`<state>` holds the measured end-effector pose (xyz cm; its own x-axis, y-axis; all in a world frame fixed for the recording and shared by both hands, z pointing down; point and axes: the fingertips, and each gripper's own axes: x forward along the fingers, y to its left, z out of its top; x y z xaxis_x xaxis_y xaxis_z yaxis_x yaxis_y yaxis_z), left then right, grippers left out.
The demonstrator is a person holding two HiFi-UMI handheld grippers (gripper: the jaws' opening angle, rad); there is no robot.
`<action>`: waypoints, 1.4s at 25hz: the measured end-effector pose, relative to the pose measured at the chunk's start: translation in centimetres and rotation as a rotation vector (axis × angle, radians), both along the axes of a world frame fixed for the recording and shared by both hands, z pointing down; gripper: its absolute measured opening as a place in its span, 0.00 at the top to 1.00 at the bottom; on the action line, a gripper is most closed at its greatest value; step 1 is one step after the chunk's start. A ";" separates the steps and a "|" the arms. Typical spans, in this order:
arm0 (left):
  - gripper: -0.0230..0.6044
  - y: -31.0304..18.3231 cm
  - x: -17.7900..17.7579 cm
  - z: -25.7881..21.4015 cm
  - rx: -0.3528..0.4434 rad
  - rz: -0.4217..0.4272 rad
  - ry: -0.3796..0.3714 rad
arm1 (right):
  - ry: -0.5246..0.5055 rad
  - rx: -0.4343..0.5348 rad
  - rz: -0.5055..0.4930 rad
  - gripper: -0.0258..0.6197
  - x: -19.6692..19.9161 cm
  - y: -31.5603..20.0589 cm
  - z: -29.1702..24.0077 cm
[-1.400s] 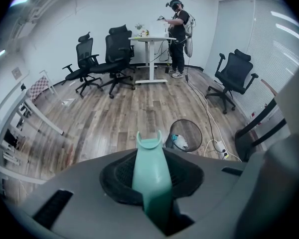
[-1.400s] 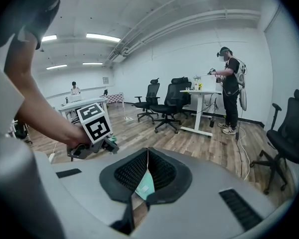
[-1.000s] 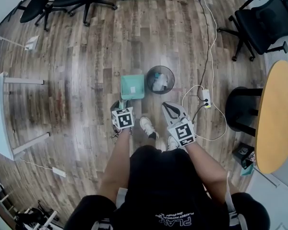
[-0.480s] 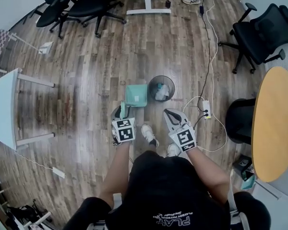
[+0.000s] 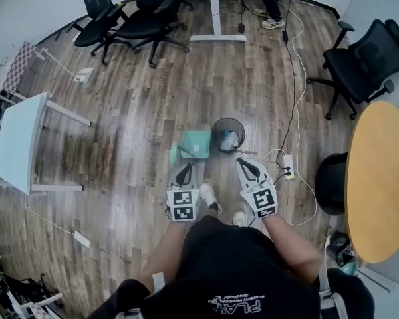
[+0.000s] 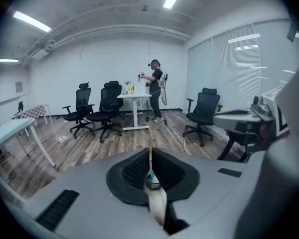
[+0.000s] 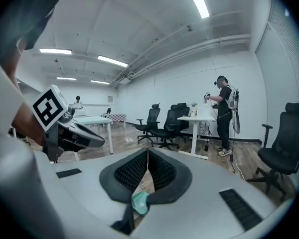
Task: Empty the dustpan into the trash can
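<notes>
The teal dustpan rests on the wood floor just left of the black mesh trash can, which holds white litter. Its handle points back toward me. My left gripper hangs a little short of that handle, apart from it. Its jaws are closing, and in the left gripper view they meet with nothing between them. My right gripper hovers right of the can, its jaws together and empty. A bit of the teal dustpan shows below those jaws.
A white power strip and its cables lie right of the can. A round wooden table and a black stool stand at the right, office chairs beyond. A white desk is at the left, and a person stands by the far desk.
Both grippers have risen and pulled back toward me. The left gripper has let go of the dustpan handle and closed its jaws; the dustpan now sits on the floor beside the can.
</notes>
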<state>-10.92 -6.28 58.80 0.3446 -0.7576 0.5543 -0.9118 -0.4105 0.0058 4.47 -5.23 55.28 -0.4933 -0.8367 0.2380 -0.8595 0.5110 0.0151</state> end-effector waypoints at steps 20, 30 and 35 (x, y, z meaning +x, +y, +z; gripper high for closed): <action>0.92 10.7 4.8 -6.9 0.202 0.060 0.125 | 0.008 0.169 0.062 0.92 4.0 9.5 -6.9; 0.92 11.6 5.6 -9.5 0.257 0.063 0.127 | 0.015 0.191 0.060 0.92 4.3 10.5 -8.1; 0.92 12.1 5.5 -8.6 0.239 0.068 0.123 | 0.019 0.184 0.046 0.92 4.0 10.8 -7.7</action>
